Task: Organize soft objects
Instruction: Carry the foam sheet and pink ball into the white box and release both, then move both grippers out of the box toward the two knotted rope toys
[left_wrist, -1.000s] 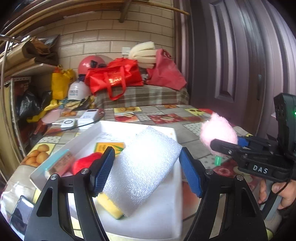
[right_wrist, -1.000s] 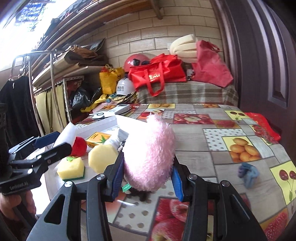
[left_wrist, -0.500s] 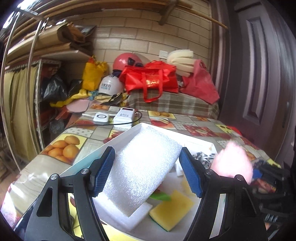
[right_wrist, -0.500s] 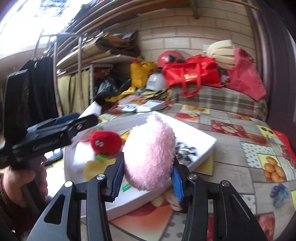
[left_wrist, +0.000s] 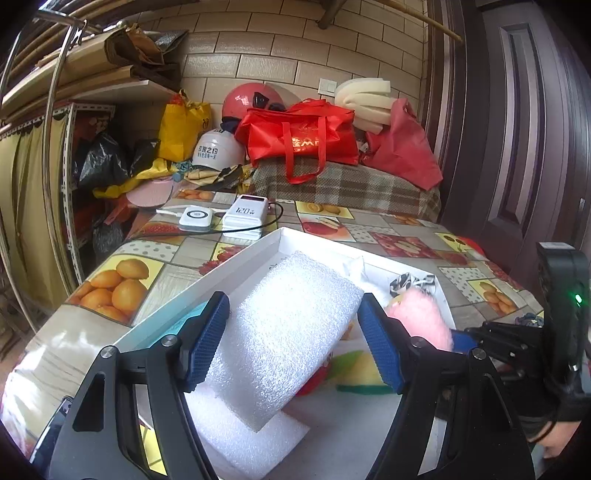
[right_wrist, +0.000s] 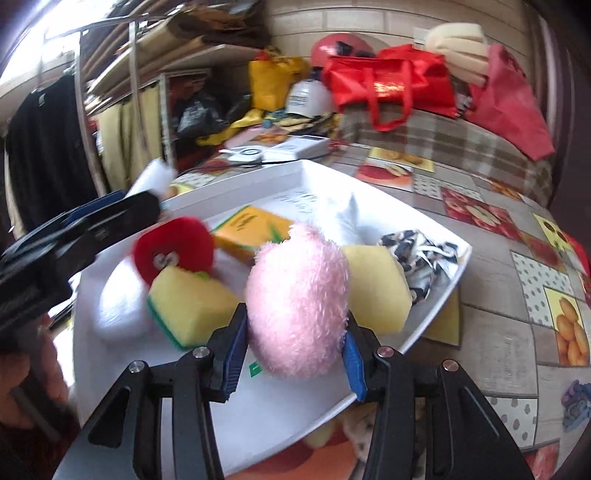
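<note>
My left gripper (left_wrist: 291, 332) is shut on a white foam block (left_wrist: 284, 332) and holds it tilted over the white tray (left_wrist: 258, 247). Another white foam slab (left_wrist: 243, 439) lies in the tray below it. My right gripper (right_wrist: 293, 354) is shut on a pink fluffy pompom (right_wrist: 297, 306), held over the tray's (right_wrist: 443, 291) near edge; the pompom also shows in the left wrist view (left_wrist: 419, 317). In the tray lie two yellow sponges (right_wrist: 192, 306) (right_wrist: 376, 284), a red plush (right_wrist: 173, 253), an orange box (right_wrist: 251, 229) and a black-and-white cloth (right_wrist: 417, 254).
Power banks (left_wrist: 243, 216) with a cable lie on the table beyond the tray. A plaid-covered bench with red bags (left_wrist: 299, 136) and helmets stands behind. A blue clip (right_wrist: 576, 404) lies on the fruit-pattern tablecloth at right. Shelves (left_wrist: 74, 122) stand at left.
Both grippers have moved over the tray. The right gripper carried the pompom from the tablecloth to above the tray's contents. The left still holds the foam block.
</note>
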